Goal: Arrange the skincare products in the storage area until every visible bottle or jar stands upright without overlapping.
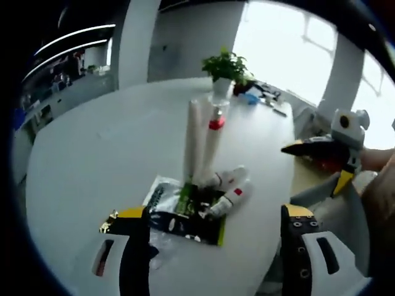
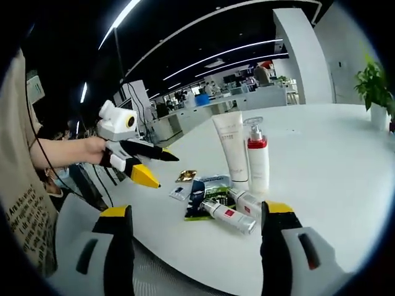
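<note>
On the round white tabletop (image 2: 345, 166), near its edge, the skincare things sit in a small bunch. In the right gripper view, a tall white tube (image 2: 231, 147) and a pump bottle with a red collar (image 2: 257, 157) stand up side by side in the middle of the frame. Just below them two small white bottles lie flat: one (image 2: 228, 216) toward the lower middle, the other (image 2: 247, 200) a bit higher, both touching or almost touching. They rest partly on dark flat packets (image 2: 202, 194). A small gold packet (image 2: 185, 176) lies just to the left. The left hand-held gripper (image 1: 219, 231) has its jaws wide apart and holds nothing; the lying bottles (image 1: 229, 196) show between its jaws in the left gripper view. The right hand-held gripper (image 2: 194, 231) is also wide apart and holds nothing. The small bottles look light, hard and smooth, so they may roll or slip. A good place to take one is probably around its middle, across the round body, then tip it up on its flat bottom. The tall tube looks easy to knock over.
</note>
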The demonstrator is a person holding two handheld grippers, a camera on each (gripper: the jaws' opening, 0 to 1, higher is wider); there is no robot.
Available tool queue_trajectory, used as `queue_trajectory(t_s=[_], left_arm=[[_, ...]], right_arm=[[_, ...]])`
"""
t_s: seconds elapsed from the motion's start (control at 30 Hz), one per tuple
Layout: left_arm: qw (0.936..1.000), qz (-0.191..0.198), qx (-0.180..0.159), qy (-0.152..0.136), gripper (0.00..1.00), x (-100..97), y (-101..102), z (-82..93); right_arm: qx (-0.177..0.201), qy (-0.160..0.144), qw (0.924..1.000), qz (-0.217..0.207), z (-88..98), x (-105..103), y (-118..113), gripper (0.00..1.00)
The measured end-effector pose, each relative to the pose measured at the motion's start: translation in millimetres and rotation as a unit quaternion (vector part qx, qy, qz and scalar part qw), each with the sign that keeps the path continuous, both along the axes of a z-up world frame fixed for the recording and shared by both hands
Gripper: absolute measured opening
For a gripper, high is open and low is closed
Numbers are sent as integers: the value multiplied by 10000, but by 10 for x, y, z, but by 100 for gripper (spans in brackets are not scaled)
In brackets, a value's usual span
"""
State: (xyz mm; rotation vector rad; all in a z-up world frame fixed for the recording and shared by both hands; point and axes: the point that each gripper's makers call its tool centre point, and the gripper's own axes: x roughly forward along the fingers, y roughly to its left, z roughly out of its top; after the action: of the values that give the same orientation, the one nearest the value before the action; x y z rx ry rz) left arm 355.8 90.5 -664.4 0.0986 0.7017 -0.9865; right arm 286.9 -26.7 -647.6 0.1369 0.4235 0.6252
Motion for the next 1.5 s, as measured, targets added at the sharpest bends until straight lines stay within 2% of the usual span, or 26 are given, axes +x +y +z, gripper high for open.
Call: queue_trajectory(t_s=[0.13,0.4,0.73,1.03,1.3,1.5], left_arm=[[9994,325,-112,44,90,-91,129,33],[9965,821,-159,-19,94,-225,368,76],[9934,1123,-246,25,97,-399,415,57],[9923,1207,-290,40,97,-424,421,49],[9916,1255,-315,35,96,-405,441,33],[9906,1314,-380,53,96,-395,459,17]], right_arm=[[-87,0,9999,96,-25,-13,25,85],[-14,19,9999,136,-16,-24,35,84],[-86,54,9997,234,-37,-46,64,83],[-96,165,9994,278,-50,-45,67,82],[-538,122,9980,306,-103,144,-166,80],[-1036,69,9933,499,-160,356,-318,78]])
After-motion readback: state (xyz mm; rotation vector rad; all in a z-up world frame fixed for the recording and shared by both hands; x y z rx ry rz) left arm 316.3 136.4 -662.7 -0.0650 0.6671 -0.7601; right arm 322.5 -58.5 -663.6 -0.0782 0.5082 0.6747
